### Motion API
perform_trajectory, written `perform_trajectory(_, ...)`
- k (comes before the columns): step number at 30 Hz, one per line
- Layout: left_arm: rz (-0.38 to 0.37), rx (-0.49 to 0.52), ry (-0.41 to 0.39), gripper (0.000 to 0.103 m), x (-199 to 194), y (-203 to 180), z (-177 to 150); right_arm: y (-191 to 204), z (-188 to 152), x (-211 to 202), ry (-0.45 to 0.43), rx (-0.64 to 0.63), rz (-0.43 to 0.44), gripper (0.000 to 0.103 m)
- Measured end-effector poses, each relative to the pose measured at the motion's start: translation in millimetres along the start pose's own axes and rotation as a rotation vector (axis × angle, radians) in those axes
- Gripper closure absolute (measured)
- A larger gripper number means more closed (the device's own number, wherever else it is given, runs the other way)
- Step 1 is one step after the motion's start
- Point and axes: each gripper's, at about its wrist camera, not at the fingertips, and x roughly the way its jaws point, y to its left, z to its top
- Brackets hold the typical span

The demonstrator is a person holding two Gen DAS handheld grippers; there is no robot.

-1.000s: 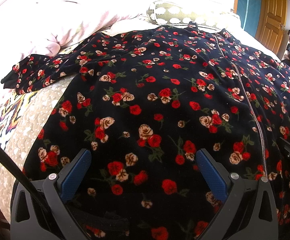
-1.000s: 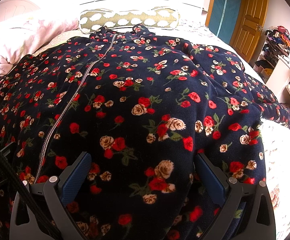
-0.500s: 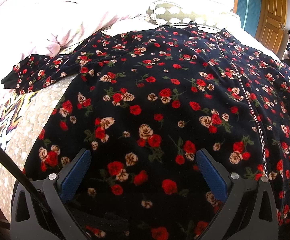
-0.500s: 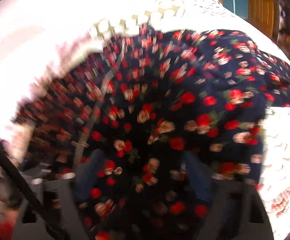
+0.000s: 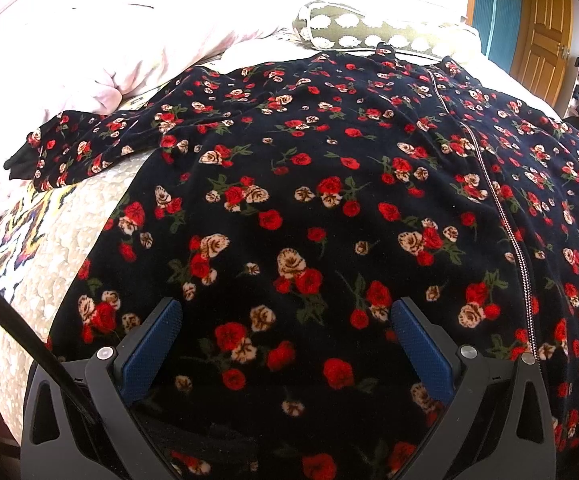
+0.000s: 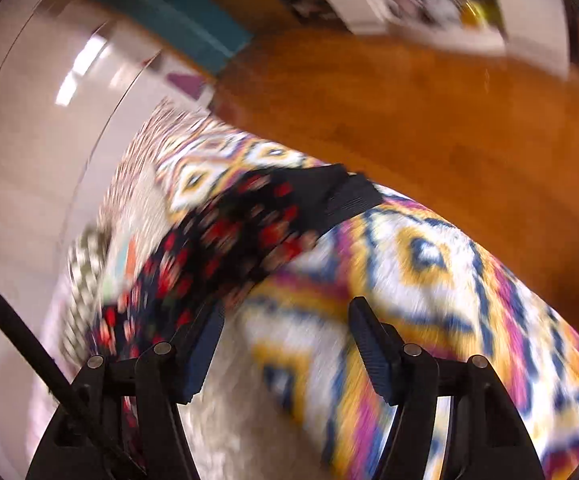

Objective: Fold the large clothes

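While your left gripper hovers over the floral robe spread on the bed, its jaws stand wide, gripping nothing. By your right wrist view, blurred, your right gripper is closing, empty, just below the robe's sleeve on the patterned blanket.

Dark rose-print zip-front garment lies spread flat across bed.

The left wrist view looks steeply down, close over the floral dress toward the pillows. The right wrist view, rolled and blurred, faces the patterned bedspread edge; both share dress and bedspread.
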Motion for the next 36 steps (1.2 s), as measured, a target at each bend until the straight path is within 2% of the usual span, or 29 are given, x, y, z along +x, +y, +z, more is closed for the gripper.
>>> perform_trajectory(6, 0.003, 0.002, 0.001, 0.000, 0, 0, 0, 11, 27, 50, 0.014, 0.061, 0.026, 0.034)
perform_trajectory(7, 0.002, 0.001, 0.000, 0.000, 0, 0, 0, 16, 31, 56, 0.012, 0.061, 0.019, 0.050)
perform_trajectory(8, 0.001, 0.001, 0.000, 0.000, 0, 0, 0, 19, 33, 58, 0.009, 0.060, 0.016, 0.076)
perform_trajectory(9, 0.001, 0.001, 0.000, 0.000, 0, 0, 0, 17, 38, 53, 0.001, 0.059, 0.036, 0.085)
perform_trajectory(10, 0.001, 0.000, 0.000, 0.000, 0, 0, 0, 15, 37, 43, -0.015, 0.057, 0.060, 0.090)
perform_trajectory(12, 0.002, 0.001, 0.000, 0.000, 0, 0, 0, 17, 45, 20, -0.084, 0.041, 0.063, 0.092)
perform_trajectory(16, -0.001, -0.001, 0.000, 0.000, 0, 0, 0, 23, 52, -8, -0.156, 0.017, -0.031, 0.093)
perform_trajectory(20, -0.007, -0.006, -0.003, 0.000, -1, 1, 1, 64, 39, -22, -0.199, -0.123, -0.150, 0.093)
perform_trajectory(22, -0.012, -0.010, -0.004, 0.000, -2, 2, 1, 94, 25, -29, -0.219, -0.204, -0.181, 0.093)
perform_trajectory(26, -0.064, -0.033, -0.007, 0.000, -10, 9, 4, 181, -21, -32, -0.219, -0.410, -0.162, 0.093)
perform_trajectory(29, -0.124, -0.072, -0.083, 0.000, -41, 24, 2, 257, -75, -21, -0.180, -0.583, -0.121, 0.093)
perform_trajectory(33, -0.200, -0.133, -0.138, 0.000, -86, 62, -11, 358, -177, 11, -0.100, -0.831, -0.055, 0.093)
perform_trajectory(36, -0.209, -0.187, -0.180, 0.000, -112, 104, -24, 418, -265, 49, -0.023, -0.996, -0.011, 0.093)
